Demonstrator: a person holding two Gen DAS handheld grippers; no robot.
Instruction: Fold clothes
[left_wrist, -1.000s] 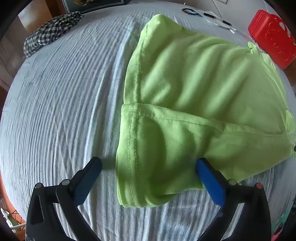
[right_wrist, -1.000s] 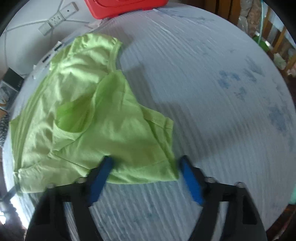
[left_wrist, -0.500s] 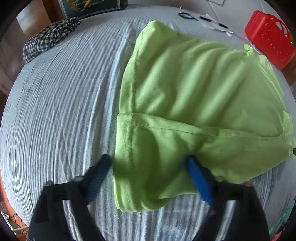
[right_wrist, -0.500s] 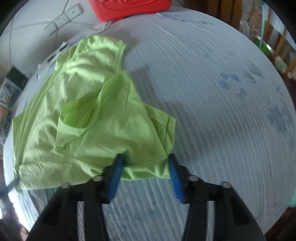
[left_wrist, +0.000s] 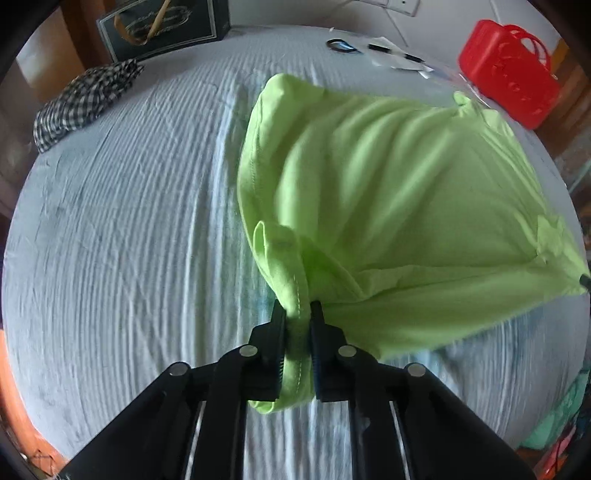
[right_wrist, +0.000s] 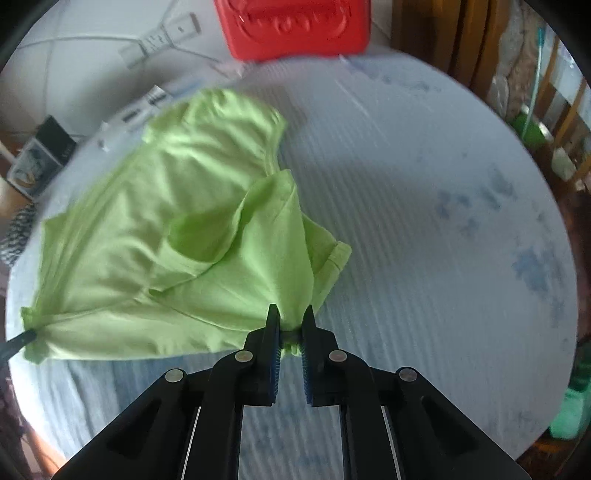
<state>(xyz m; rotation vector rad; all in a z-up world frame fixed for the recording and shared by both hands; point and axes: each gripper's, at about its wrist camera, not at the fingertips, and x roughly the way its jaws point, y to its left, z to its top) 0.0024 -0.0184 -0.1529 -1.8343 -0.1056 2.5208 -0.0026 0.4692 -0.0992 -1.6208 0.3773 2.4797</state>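
Observation:
A lime green shirt (left_wrist: 399, 192) lies partly folded on a bed with a pale blue ribbed sheet (left_wrist: 122, 229). My left gripper (left_wrist: 298, 314) is shut on the shirt's hemmed near corner and lifts it off the sheet. My right gripper (right_wrist: 290, 317) is shut on the shirt's (right_wrist: 177, 229) other near corner, by a sleeve. The cloth is pulled up taut between the two grippers. The left gripper's tip (right_wrist: 16, 341) shows at the left edge of the right wrist view.
A red plastic case (left_wrist: 511, 70) (right_wrist: 295, 26) sits at the far edge of the bed. A black-and-white checked cloth (left_wrist: 85, 99) lies far left. A dark box (left_wrist: 162, 26), scissors (left_wrist: 341, 45) and a power strip (right_wrist: 162, 37) lie beyond.
Both grippers closed from wide open onto the shirt's near corners and raised them; the near edge of the shirt has come up off the sheet.

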